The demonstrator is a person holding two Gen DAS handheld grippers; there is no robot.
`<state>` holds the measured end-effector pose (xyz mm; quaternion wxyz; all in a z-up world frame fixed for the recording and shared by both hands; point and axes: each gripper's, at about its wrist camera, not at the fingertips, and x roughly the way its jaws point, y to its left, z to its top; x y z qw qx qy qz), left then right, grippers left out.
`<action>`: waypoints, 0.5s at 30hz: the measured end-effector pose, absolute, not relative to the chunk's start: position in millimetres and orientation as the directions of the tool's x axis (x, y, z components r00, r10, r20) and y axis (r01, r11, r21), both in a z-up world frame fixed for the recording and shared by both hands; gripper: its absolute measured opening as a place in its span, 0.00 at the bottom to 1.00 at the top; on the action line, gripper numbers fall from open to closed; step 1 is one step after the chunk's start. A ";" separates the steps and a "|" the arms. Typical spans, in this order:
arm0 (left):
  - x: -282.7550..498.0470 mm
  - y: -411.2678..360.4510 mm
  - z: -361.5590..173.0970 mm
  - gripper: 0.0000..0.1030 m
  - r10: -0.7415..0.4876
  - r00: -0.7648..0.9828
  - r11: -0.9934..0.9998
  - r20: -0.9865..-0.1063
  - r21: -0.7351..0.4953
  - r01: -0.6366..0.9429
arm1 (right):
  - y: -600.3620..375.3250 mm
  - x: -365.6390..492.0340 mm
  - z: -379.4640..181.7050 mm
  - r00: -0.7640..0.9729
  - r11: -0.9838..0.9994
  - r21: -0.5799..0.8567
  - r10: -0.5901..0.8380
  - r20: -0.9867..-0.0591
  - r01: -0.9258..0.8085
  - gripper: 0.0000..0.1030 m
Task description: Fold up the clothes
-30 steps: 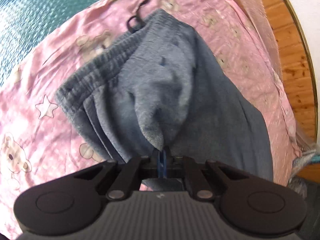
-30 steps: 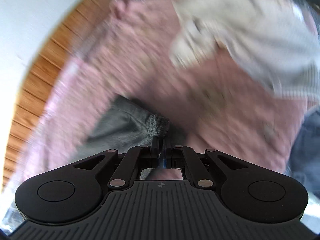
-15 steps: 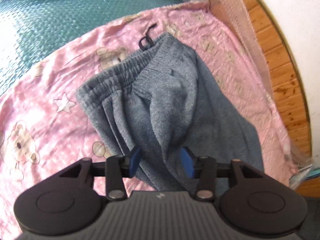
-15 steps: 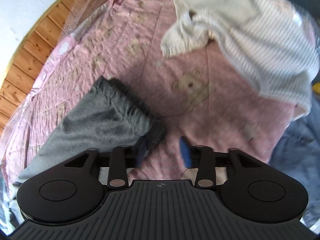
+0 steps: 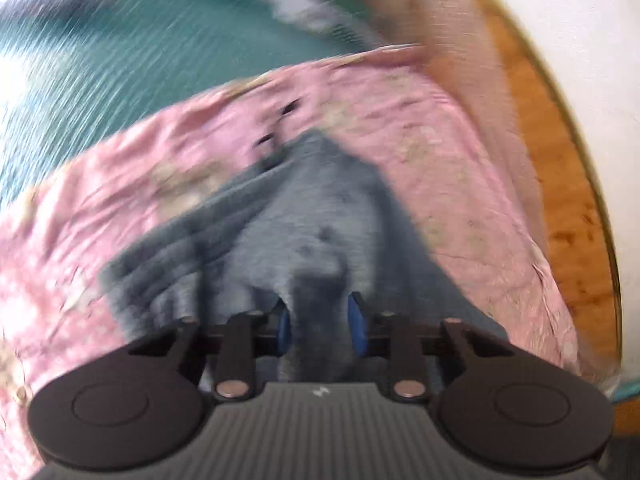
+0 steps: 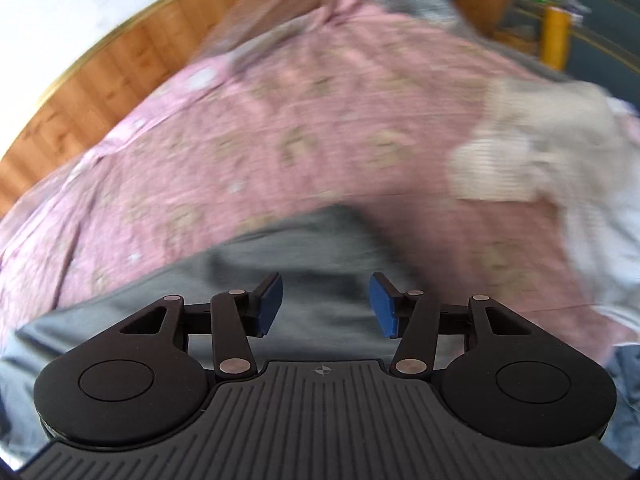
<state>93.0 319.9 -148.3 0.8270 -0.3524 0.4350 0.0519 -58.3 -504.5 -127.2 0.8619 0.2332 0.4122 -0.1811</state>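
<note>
Your left gripper [image 5: 320,326] is closing, a ridge of the grey sweatpants [image 5: 312,216] between its pads, likely regrasping for the next fold. Your right gripper [image 6: 325,304] is opening, empty, over the pants mid-bedsheet [image 6: 280,128]; the cream sweater [image 6: 540,160] waits by the right edge.

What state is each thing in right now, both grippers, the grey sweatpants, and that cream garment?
Left gripper: jaws closing, a ridge of grey fabric between the pads; grip not clear through blur.
Right gripper: jaws opening, nothing between them, above the grey fabric.
Grey sweatpants: lying folded on the pink sheet, waistband at the far end.
Cream garment: crumpled, unfolded, on the sheet.
</note>
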 end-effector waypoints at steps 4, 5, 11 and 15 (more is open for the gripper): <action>94.4 286.9 -132.1 0.56 -0.291 0.641 0.790 -0.710 -0.557 -0.258 | -416.5 -9.1 -119.9 0.620 0.919 0.249 0.006 -0.784 0.306 0.51; 95.6 286.3 -133.5 0.56 -0.282 0.645 0.784 -0.710 -0.558 -0.271 | -381.9 4.4 -117.0 0.627 0.946 0.245 0.061 -0.777 0.211 0.52; 93.9 301.7 -121.9 0.55 -0.192 0.713 0.712 -0.674 -0.596 -0.372 | -138.4 60.0 -106.1 0.512 0.851 0.164 0.443 -0.736 -0.500 0.54; 95.9 315.9 -116.5 0.56 -0.188 0.749 0.652 -0.636 -0.651 -0.389 | -12.4 57.1 -120.1 0.407 0.627 0.046 0.558 -0.723 -0.778 0.60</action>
